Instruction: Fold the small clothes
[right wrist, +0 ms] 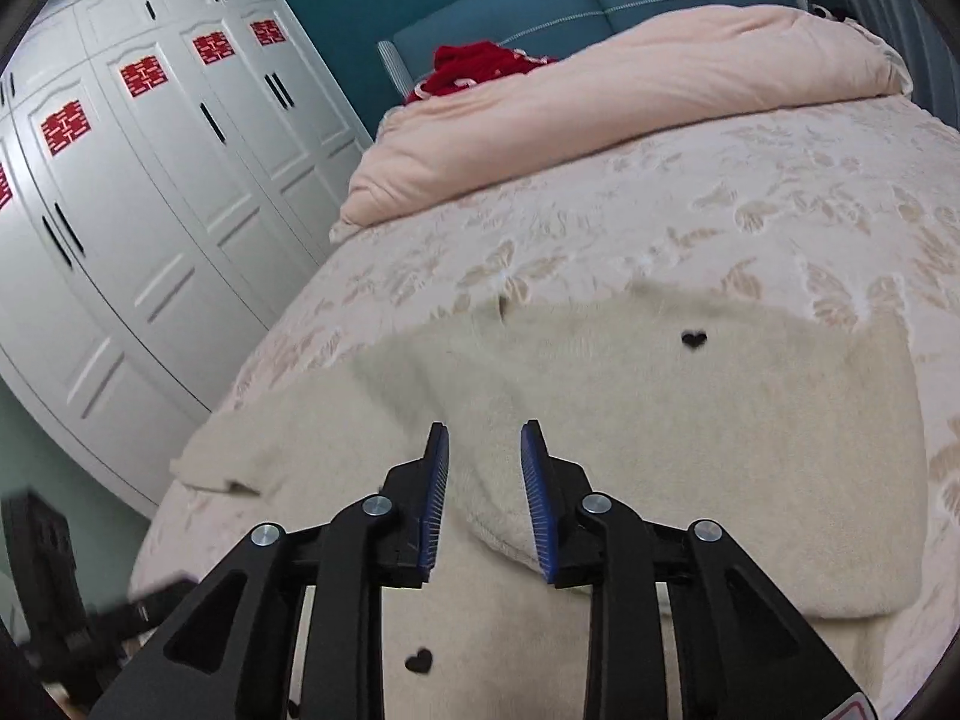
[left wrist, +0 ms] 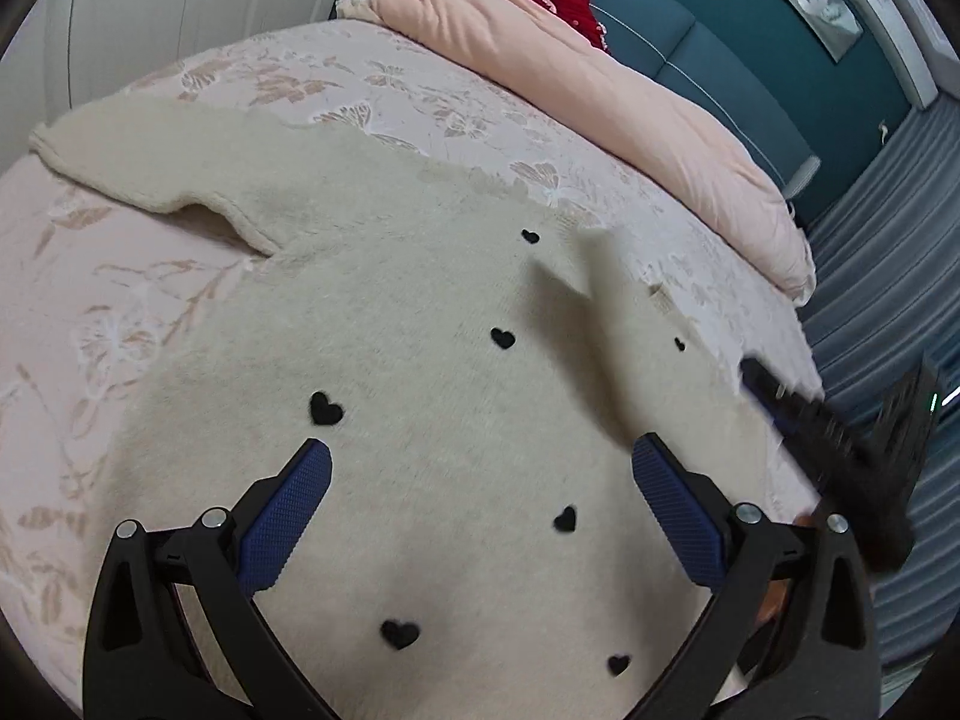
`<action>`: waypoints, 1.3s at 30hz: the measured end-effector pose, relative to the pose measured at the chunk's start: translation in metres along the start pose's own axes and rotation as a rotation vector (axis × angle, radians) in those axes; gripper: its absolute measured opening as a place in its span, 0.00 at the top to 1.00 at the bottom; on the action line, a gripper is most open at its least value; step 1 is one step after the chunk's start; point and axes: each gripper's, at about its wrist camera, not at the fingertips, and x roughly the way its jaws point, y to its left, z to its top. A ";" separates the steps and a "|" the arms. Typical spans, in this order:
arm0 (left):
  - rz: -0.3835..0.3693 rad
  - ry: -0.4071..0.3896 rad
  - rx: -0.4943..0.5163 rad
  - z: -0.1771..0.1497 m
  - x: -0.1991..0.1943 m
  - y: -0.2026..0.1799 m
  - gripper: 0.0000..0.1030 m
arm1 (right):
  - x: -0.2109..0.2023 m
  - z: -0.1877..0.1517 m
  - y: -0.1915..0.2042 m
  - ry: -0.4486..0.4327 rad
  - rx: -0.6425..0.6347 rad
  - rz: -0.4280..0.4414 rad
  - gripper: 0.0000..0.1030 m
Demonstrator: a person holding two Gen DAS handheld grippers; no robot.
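Observation:
A cream fuzzy sweater [left wrist: 390,300] with small black hearts lies spread on the bed. One sleeve stretches to the far left in the left wrist view. My left gripper [left wrist: 480,468] is wide open and empty just above the sweater's body. My right gripper [right wrist: 483,450] is partly open with nothing between its pads, just above the sweater [right wrist: 660,420], where a sleeve lies folded across the body. It also shows blurred at the sweater's right edge in the left wrist view [left wrist: 780,390].
The bed has a pink floral cover [left wrist: 90,300]. A rolled pink duvet [left wrist: 600,78] lies along the teal headboard [right wrist: 540,0] with a red garment [right wrist: 474,69] on it. White wardrobe doors [right wrist: 150,210] stand beside the bed.

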 end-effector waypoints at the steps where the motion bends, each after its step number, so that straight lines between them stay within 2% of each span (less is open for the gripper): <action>1: -0.015 0.013 -0.024 0.010 0.012 -0.001 0.05 | -0.004 -0.014 -0.006 0.005 0.024 -0.021 0.64; 4: -0.060 0.075 -0.059 0.035 0.058 -0.013 0.05 | -0.022 -0.051 -0.038 0.021 0.119 -0.080 0.59; 6: -0.035 0.130 -0.072 0.044 0.095 -0.020 0.05 | -0.035 -0.068 -0.062 0.033 0.168 -0.129 0.56; 9: -0.026 0.200 -0.219 0.046 0.140 -0.011 0.06 | -0.052 -0.080 -0.098 0.020 0.270 -0.167 0.50; 10: -0.030 0.193 -0.271 0.046 0.147 -0.009 0.06 | -0.056 -0.083 -0.109 0.008 0.309 -0.166 0.46; 11: -0.017 0.171 -0.293 0.047 0.149 -0.009 0.11 | -0.057 -0.083 -0.119 0.004 0.341 -0.168 0.44; 13: -0.044 0.154 -0.256 0.054 0.154 -0.022 0.45 | -0.053 -0.080 -0.133 0.003 0.388 -0.159 0.44; 14: -0.043 0.167 -0.223 0.058 0.157 -0.029 0.69 | -0.051 -0.079 -0.139 0.000 0.414 -0.146 0.44; 15: -0.028 0.164 -0.202 0.061 0.158 -0.034 0.86 | -0.048 -0.076 -0.144 -0.007 0.442 -0.129 0.44; 16: -0.025 0.151 -0.184 0.066 0.157 -0.037 0.89 | -0.044 -0.072 -0.148 -0.014 0.469 -0.122 0.44; 17: -0.061 0.138 -0.165 0.072 0.155 -0.040 0.93 | -0.040 -0.069 -0.153 -0.026 0.495 -0.118 0.45; 18: -0.080 0.119 -0.146 0.078 0.150 -0.045 0.93 | -0.036 -0.065 -0.154 -0.036 0.513 -0.115 0.50; 19: -0.091 0.085 -0.126 0.085 0.142 -0.050 0.93 | -0.033 -0.060 -0.155 -0.042 0.525 -0.114 0.78; 20: -0.114 0.047 -0.104 0.093 0.129 -0.052 0.93 | -0.030 -0.053 -0.152 -0.043 0.526 -0.104 0.91; 23: -0.162 -0.075 -0.035 0.109 0.089 -0.055 0.93 | -0.051 -0.029 -0.120 -0.164 0.441 0.001 0.92; 25: -0.126 -0.121 0.000 0.111 0.079 -0.045 0.93 | -0.055 -0.023 -0.102 -0.195 0.344 0.002 0.93; 26: -0.081 -0.110 0.010 0.109 0.087 -0.036 0.93 | -0.041 -0.028 -0.104 -0.146 0.321 -0.034 0.93; 29: 0.061 0.038 -0.001 0.087 0.136 0.002 0.93 | 0.011 -0.058 -0.134 0.080 0.385 -0.157 0.94; 30: 0.084 0.068 -0.003 0.077 0.146 0.011 0.93 | 0.009 -0.061 -0.133 0.059 0.382 -0.147 0.94; 33: 0.085 0.025 0.038 0.060 0.146 0.017 0.92 | -0.008 -0.053 -0.112 0.046 0.306 -0.178 0.90; 35: 0.084 0.022 0.028 0.060 0.148 0.018 0.91 | -0.023 -0.052 -0.099 0.040 0.260 -0.257 0.86; 38: 0.070 0.030 0.013 0.061 0.153 0.022 0.90 | -0.056 -0.050 -0.075 -0.074 0.181 -0.373 0.86; 39: 0.069 0.030 0.021 0.061 0.154 0.022 0.90 | -0.058 -0.044 -0.068 -0.089 0.146 -0.378 0.86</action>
